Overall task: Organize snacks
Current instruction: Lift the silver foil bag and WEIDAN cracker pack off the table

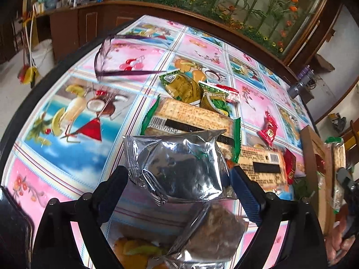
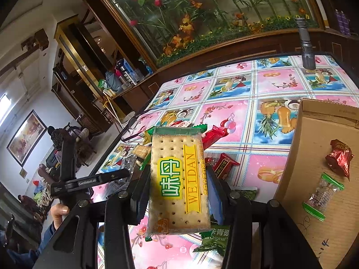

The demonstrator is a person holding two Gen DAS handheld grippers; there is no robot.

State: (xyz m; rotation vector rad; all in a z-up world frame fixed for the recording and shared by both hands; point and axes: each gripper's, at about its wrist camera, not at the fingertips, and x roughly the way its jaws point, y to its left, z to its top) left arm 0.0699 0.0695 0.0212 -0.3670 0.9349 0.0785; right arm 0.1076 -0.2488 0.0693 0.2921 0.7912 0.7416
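Foil pouch (image 1: 179,165) looks light, crinkly and slippery, sitting on the tablecloth (image 1: 67,139) between the wide-open jaws of the left gripper (image 1: 179,177), nothing held; I'd pinch its flat sides. Right gripper (image 2: 177,192) is clamped on a stiff, breakable cracker pack (image 2: 177,179) beside the cardboard box (image 2: 314,157).

A lived-in home's sitting room: dark wooden cabinets (image 2: 94,71), a framed painting (image 2: 25,137) on the far left wall, a glass panel of artificial flowers (image 2: 202,15), and a fruit-patterned worktop (image 2: 235,94).
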